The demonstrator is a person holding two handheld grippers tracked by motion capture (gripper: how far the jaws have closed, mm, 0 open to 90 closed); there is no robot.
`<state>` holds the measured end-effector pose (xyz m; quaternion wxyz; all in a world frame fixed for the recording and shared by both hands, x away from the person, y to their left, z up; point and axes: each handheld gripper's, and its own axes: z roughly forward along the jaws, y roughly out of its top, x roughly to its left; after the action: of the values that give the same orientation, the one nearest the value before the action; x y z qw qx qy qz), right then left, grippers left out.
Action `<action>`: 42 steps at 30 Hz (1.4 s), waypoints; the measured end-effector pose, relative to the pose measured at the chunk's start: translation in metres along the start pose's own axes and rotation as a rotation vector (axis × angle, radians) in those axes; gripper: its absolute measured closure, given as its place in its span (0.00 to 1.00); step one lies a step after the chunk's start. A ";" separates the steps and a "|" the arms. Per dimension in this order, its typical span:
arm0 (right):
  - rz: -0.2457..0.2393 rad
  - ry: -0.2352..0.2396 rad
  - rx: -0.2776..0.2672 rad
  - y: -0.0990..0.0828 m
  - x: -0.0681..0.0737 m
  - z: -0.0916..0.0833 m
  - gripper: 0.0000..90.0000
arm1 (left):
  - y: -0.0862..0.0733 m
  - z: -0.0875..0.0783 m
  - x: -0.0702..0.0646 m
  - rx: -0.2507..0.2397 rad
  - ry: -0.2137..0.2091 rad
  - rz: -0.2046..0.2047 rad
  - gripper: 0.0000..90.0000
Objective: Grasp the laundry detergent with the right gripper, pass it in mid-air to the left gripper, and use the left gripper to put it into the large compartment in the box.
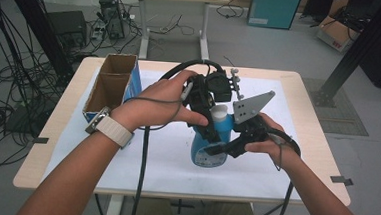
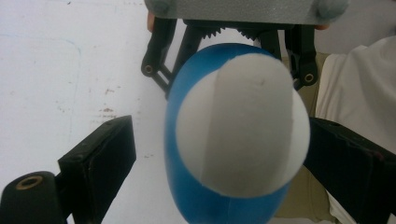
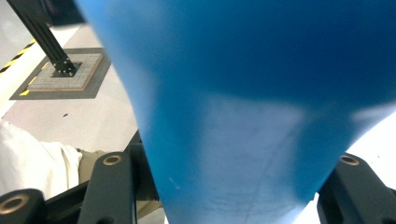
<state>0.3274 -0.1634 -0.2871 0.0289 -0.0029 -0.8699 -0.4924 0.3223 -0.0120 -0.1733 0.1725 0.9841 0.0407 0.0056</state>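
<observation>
A blue bottle (image 1: pixel 206 156) with a white cap (image 1: pixel 218 110) stands tilted over the white mat. My right gripper (image 1: pixel 217 150) is shut on its lower body, and the blue wall (image 3: pixel 243 93) sits pressed between both jaws (image 3: pixel 233 186). My left gripper (image 1: pixel 217 120) comes down over the top. In the left gripper view the cap (image 2: pixel 243 126) lies between my jaws (image 2: pixel 222 140). The right-hand jaw is against the cap and the left-hand jaw stands apart from it, so this gripper is open. The right gripper's grey plate (image 2: pixel 243 9) shows beyond the bottle.
An open cardboard box (image 1: pixel 112 85) with a blue side stands at the table's left rear. A white mat (image 1: pixel 165 161) covers most of the wooden table (image 1: pixel 316 145). Cables trail from both grippers toward the front edge. A desk and floor cables lie beyond the table.
</observation>
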 end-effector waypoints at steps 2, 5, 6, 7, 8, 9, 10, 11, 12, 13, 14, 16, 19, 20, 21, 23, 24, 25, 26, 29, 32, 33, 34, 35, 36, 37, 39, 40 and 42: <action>0.009 0.005 0.002 0.000 0.001 0.000 0.48 | 0.001 0.003 0.000 0.001 -0.004 -0.001 0.13; -0.004 0.001 -0.005 0.000 0.000 0.000 0.48 | 0.002 0.007 0.000 0.009 -0.009 0.005 0.14; -0.007 0.002 -0.001 -0.001 0.000 0.001 0.48 | 0.002 0.007 0.000 0.012 -0.012 0.007 0.15; -0.001 0.005 -0.001 -0.001 0.000 0.001 0.48 | 0.002 0.008 0.000 0.019 -0.021 0.009 0.16; -0.003 0.005 0.002 -0.001 0.000 0.001 0.48 | 0.003 0.009 0.001 0.018 -0.020 0.012 0.17; -0.003 0.005 0.002 -0.001 0.000 0.001 0.48 | 0.003 0.009 0.001 0.018 -0.020 0.012 0.18; -0.003 0.006 0.002 -0.001 0.000 0.001 0.48 | 0.003 0.009 0.001 0.019 -0.023 0.012 0.18; -0.003 0.006 0.002 -0.001 0.000 0.001 0.48 | 0.003 0.010 0.001 0.015 -0.020 0.014 0.20; -0.001 0.007 0.001 -0.002 0.001 0.001 0.48 | 0.003 0.010 0.001 0.017 -0.024 0.012 0.21; -0.001 0.007 0.001 -0.002 0.001 0.001 0.48 | 0.003 0.010 0.001 0.016 -0.025 0.012 0.21; 0.000 0.008 0.002 -0.002 0.001 0.001 0.48 | 0.003 0.010 0.002 0.017 -0.027 0.013 0.22; 0.000 0.007 0.005 -0.002 0.001 0.001 0.48 | 0.003 0.011 0.002 0.016 -0.032 0.011 0.23; -0.002 0.009 0.004 -0.003 0.001 0.001 0.48 | 0.003 0.011 0.004 0.013 -0.037 0.010 0.24; 0.000 0.011 0.004 -0.003 0.001 0.000 0.48 | 0.003 0.011 0.004 0.014 -0.040 0.010 0.26; 0.000 0.011 0.004 -0.003 0.001 0.000 0.48 | 0.003 0.011 0.004 0.015 -0.041 0.010 0.26; 0.001 0.013 0.005 -0.003 0.001 0.001 0.48 | 0.003 0.012 0.004 0.012 -0.043 0.010 0.29; 0.001 0.014 0.007 -0.003 0.002 0.001 0.48 | 0.003 0.012 0.004 0.017 -0.048 0.010 0.30; 0.002 0.015 0.008 -0.003 0.001 0.001 0.48 | 0.003 0.013 0.003 0.004 -0.050 -0.004 0.31; 0.002 0.016 0.009 -0.003 0.001 0.001 0.48 | 0.003 0.013 0.004 0.015 -0.053 0.011 0.32; 0.004 0.018 0.011 -0.003 0.002 0.002 0.48 | 0.003 0.014 0.005 0.020 -0.058 0.011 0.33; 0.004 0.021 0.014 -0.003 0.002 0.002 0.48 | 0.003 0.016 0.005 0.008 -0.066 0.008 0.34; 0.009 0.021 0.015 -0.004 0.002 0.002 0.48 | 0.003 0.016 0.005 0.010 -0.069 0.008 0.36; 0.009 0.021 0.015 -0.004 0.002 0.002 0.48 | 0.003 0.016 0.005 0.012 -0.071 0.011 0.36; 0.007 0.022 0.017 -0.004 0.001 0.002 0.48 | 0.003 0.016 0.004 0.018 -0.076 0.012 0.37; 0.007 0.023 0.019 -0.005 0.001 0.003 0.48 | 0.003 0.017 0.004 0.016 -0.072 0.011 0.37; 0.008 0.025 0.021 -0.005 0.002 0.003 0.48 | 0.003 0.018 0.004 0.017 -0.073 0.013 0.37; 0.008 0.026 0.023 -0.005 0.002 0.003 0.48 | 0.003 0.018 0.004 0.021 -0.074 0.015 0.38; 0.007 0.026 0.023 -0.005 0.002 0.003 0.48 | 0.004 0.018 0.004 0.022 -0.075 0.017 0.38; 0.008 0.025 0.026 -0.005 0.002 0.003 0.48 | 0.004 0.018 0.003 0.031 -0.079 0.022 0.41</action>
<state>0.3254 -0.1631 -0.2929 0.0416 0.0003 -0.8758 -0.4810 0.3264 -0.0215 -0.1886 0.1585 0.9866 0.0232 -0.0320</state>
